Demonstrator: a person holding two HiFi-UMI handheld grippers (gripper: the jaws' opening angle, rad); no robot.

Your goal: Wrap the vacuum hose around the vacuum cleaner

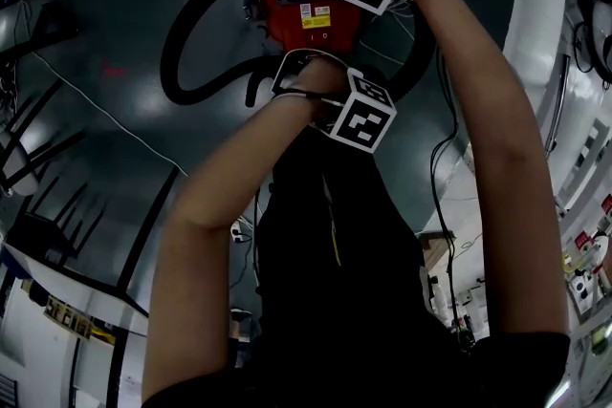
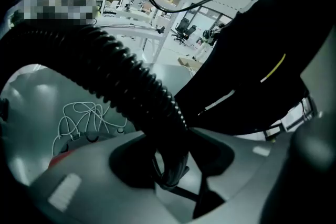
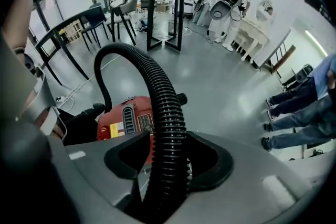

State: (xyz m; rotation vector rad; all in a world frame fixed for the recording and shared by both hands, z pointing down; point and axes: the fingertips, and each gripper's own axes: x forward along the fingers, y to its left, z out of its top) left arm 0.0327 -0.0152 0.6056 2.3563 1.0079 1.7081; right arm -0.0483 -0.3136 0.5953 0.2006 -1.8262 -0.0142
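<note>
**Head view, looking steeply down.** The red vacuum cleaner [image 1: 304, 7] stands on the grey floor [image 1: 115, 139]. The black ribbed vacuum hose [image 1: 180, 38] arcs out to the cleaner's left and curves back toward its near side.

**Left gripper view.** My left gripper [image 2: 169, 165] is closed on the hose, which enters from the upper left and fills the gap between the jaws (the view is dark, so the pads' contact looks firm rather than being plainly seen). A white cable [image 2: 84, 115] lies loose on the floor beyond.

**Right gripper view.** My right gripper [image 3: 167, 165] is likewise clamped on the hose. From its jaws the hose rises, bends over in a hoop and comes down beside the cleaner's red body.
</note>
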